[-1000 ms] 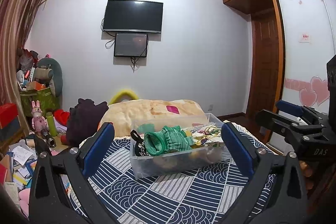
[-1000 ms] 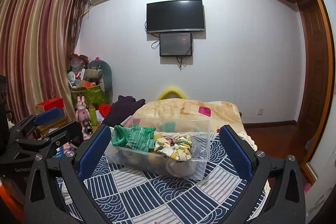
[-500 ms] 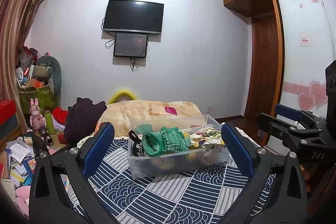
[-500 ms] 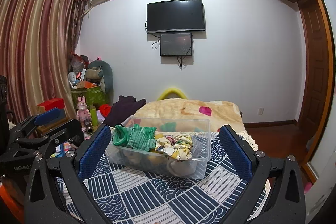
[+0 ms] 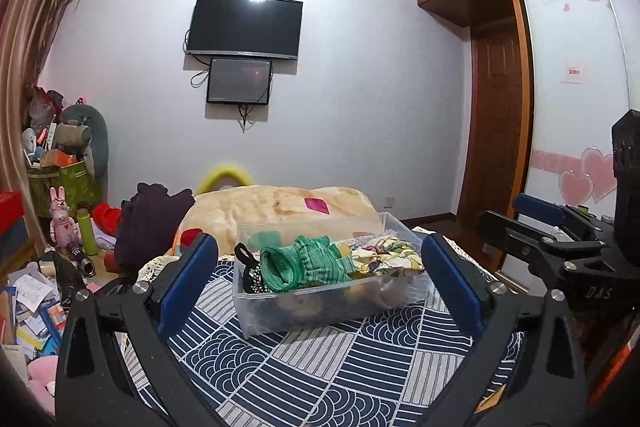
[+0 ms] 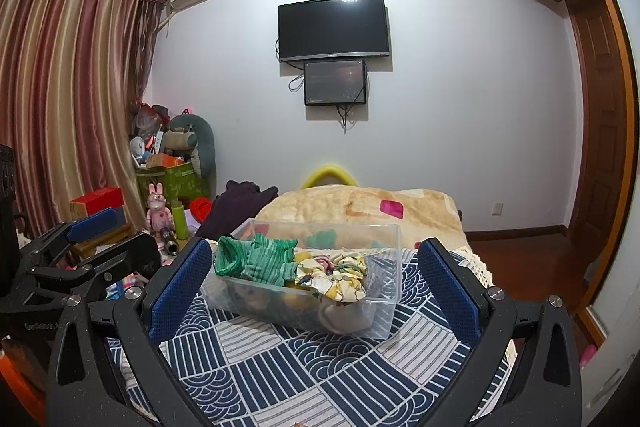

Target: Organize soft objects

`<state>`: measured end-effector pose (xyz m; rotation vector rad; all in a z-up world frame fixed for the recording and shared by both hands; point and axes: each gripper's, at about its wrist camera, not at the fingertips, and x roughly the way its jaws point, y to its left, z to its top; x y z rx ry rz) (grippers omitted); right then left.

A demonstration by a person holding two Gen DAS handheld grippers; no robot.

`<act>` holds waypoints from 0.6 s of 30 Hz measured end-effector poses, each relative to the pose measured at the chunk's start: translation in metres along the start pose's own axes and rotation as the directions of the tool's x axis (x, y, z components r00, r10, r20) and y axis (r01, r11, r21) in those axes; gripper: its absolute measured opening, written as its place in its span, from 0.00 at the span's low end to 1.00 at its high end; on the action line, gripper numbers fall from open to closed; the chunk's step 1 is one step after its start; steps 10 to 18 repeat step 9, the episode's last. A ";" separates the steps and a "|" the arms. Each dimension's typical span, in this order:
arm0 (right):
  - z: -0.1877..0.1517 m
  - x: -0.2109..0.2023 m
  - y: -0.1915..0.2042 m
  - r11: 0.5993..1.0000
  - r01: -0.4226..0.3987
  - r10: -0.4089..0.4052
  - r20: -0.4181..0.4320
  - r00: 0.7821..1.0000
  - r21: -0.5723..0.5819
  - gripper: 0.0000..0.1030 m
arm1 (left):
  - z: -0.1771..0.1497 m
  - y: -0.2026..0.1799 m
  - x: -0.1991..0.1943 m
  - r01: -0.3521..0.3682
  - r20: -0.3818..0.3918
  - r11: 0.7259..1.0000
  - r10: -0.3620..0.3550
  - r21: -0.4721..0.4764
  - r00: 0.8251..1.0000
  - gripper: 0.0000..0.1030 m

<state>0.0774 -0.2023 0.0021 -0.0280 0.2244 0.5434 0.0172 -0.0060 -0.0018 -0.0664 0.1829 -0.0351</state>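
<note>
A clear plastic bin (image 5: 320,311) stands on the blue-and-white patterned bedspread (image 5: 320,367). It holds a green knitted piece (image 5: 304,263), a yellow-and-white floral cloth (image 5: 388,257), a black item at its left end and other soft things below. The bin also shows in the right wrist view (image 6: 384,303), with the green knit (image 6: 260,259) and floral cloth (image 6: 336,275). My left gripper (image 5: 320,267) is open and empty, back from the bin. My right gripper (image 6: 316,269) is open and empty, also back from it.
A beige blanket (image 5: 280,207) and a dark purple garment (image 5: 152,219) lie beyond the bin. Cluttered toys and boxes (image 5: 60,187) fill the left floor. A wooden door and wardrobe (image 5: 500,147) stand on the right. The other gripper shows at each view's side.
Both grippers stay open and empty. The left view has shifted slightly, so the bin sits a little lower and nearer. The bin's contents have not moved.
</note>
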 end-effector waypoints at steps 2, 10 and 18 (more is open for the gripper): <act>-0.001 0.000 0.000 1.000 -0.001 0.001 -0.002 1.000 0.002 1.00 | 0.000 -0.001 -0.001 0.004 -0.001 1.000 -0.004 0.003 1.000 1.00; -0.003 0.002 -0.002 1.000 -0.004 0.004 -0.008 1.000 0.008 1.00 | 0.000 -0.004 -0.002 0.015 -0.001 1.000 -0.015 0.007 1.000 1.00; -0.003 0.002 -0.002 1.000 -0.004 0.004 -0.008 1.000 0.008 1.00 | 0.000 -0.004 -0.002 0.015 -0.001 1.000 -0.015 0.007 1.000 1.00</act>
